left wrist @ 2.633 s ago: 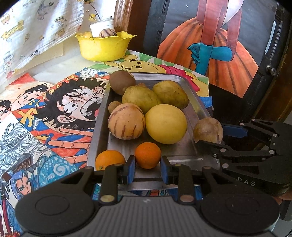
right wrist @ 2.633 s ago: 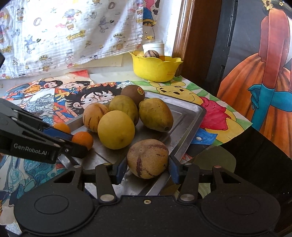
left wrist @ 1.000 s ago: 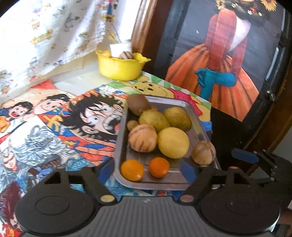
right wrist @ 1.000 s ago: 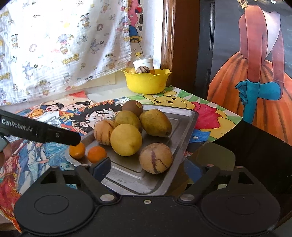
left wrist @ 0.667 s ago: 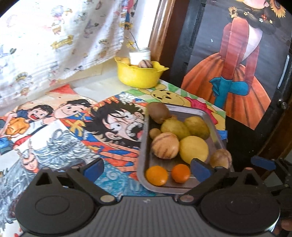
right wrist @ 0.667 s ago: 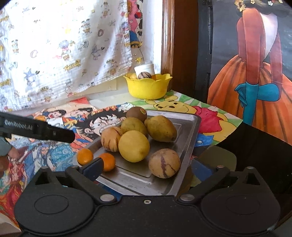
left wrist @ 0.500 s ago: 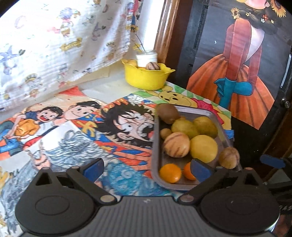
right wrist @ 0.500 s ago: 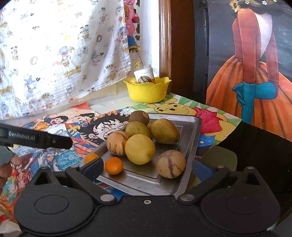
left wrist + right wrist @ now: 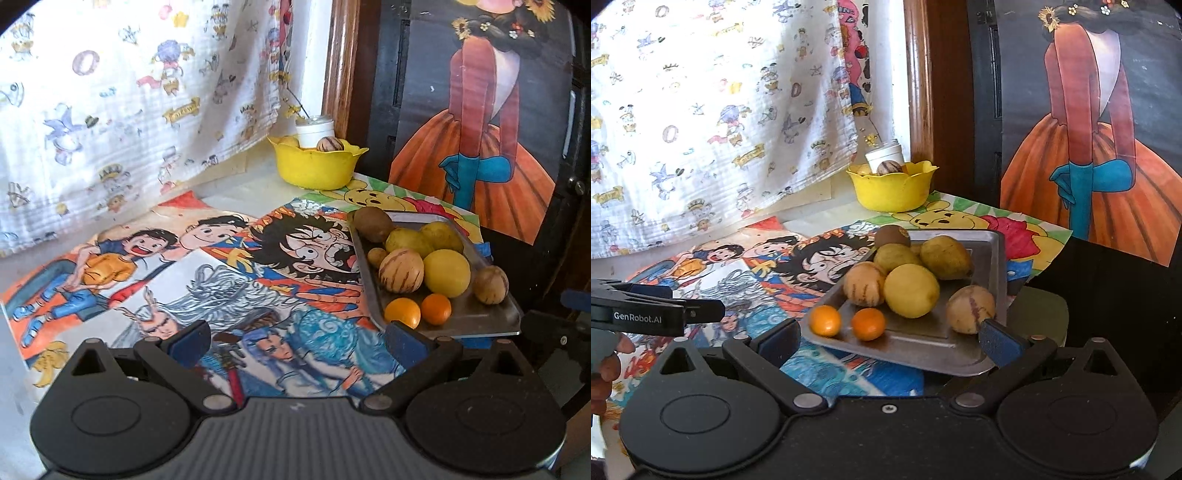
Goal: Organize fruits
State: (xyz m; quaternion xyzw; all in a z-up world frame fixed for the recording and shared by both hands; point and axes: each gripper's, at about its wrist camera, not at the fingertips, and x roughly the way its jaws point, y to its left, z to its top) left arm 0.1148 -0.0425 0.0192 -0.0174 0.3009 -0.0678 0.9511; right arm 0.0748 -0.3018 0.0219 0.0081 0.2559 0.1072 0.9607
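A metal tray (image 9: pixel 469 319) (image 9: pixel 923 349) holds several fruits: two small oranges (image 9: pixel 436 308) (image 9: pixel 868 323), a round yellow fruit (image 9: pixel 447 272) (image 9: pixel 911 290), striped pepino melons (image 9: pixel 400 270) (image 9: pixel 970 309), pears and a brown kiwi-like fruit (image 9: pixel 373 223). My left gripper (image 9: pixel 299 343) is open and empty, held back over the cartoon mat to the left of the tray. My right gripper (image 9: pixel 889 341) is open and empty, just before the tray's near edge. The left gripper also shows in the right wrist view (image 9: pixel 657 314).
A yellow bowl (image 9: pixel 317 166) (image 9: pixel 892 186) with a striped fruit and a white jar stands at the back by a wooden frame. Cartoon posters (image 9: pixel 207 273) cover the table. A printed cloth (image 9: pixel 720 110) hangs behind. The table's right edge lies just beyond the tray.
Both grippers opened wide, let go of the orange and the striped fruit, and pulled back from the tray. The left gripper swung further left over the mat.
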